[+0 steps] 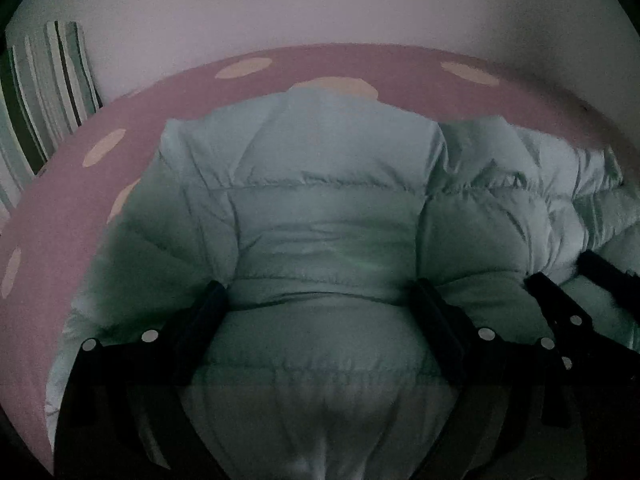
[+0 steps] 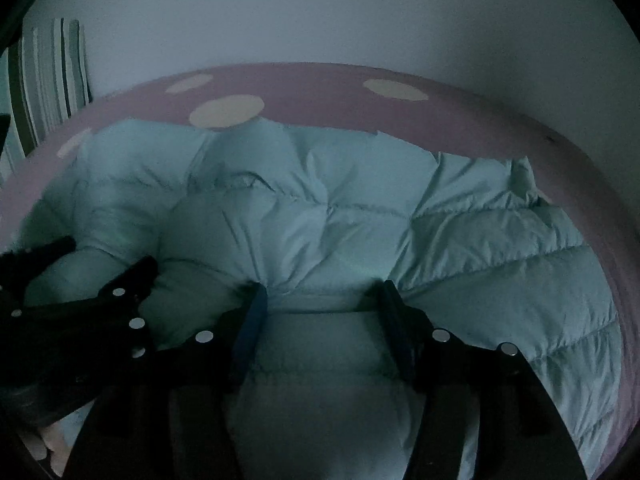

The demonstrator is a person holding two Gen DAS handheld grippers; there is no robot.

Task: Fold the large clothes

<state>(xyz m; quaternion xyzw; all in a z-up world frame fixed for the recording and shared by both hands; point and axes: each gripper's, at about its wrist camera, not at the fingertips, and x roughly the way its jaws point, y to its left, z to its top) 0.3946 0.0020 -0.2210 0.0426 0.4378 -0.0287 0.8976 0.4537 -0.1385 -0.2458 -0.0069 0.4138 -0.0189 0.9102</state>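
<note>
A pale mint puffer jacket (image 1: pixel 320 184) (image 2: pixel 360 216) lies spread across a pink bed sheet with cream dots (image 1: pixel 60 208) (image 2: pixel 312 84). My left gripper (image 1: pixel 318 300) stands wide, with a thick roll of the jacket's near edge filling the gap and pressed by both pads. Close to its right, my right gripper (image 2: pixel 323 300) straddles another puffy fold of the same edge, and creases run into its left pad. Each gripper also shows in the other's view: the right gripper (image 1: pixel 568 276) at the right edge, the left gripper (image 2: pixel 108 258) at the left. The light is dim.
A striped pillow or cushion (image 1: pixel 44 92) (image 2: pixel 48 76) leans at the far left against a plain pale wall (image 1: pixel 320 8). The bed's far edge meets that wall. Bare sheet shows to the left of and beyond the jacket.
</note>
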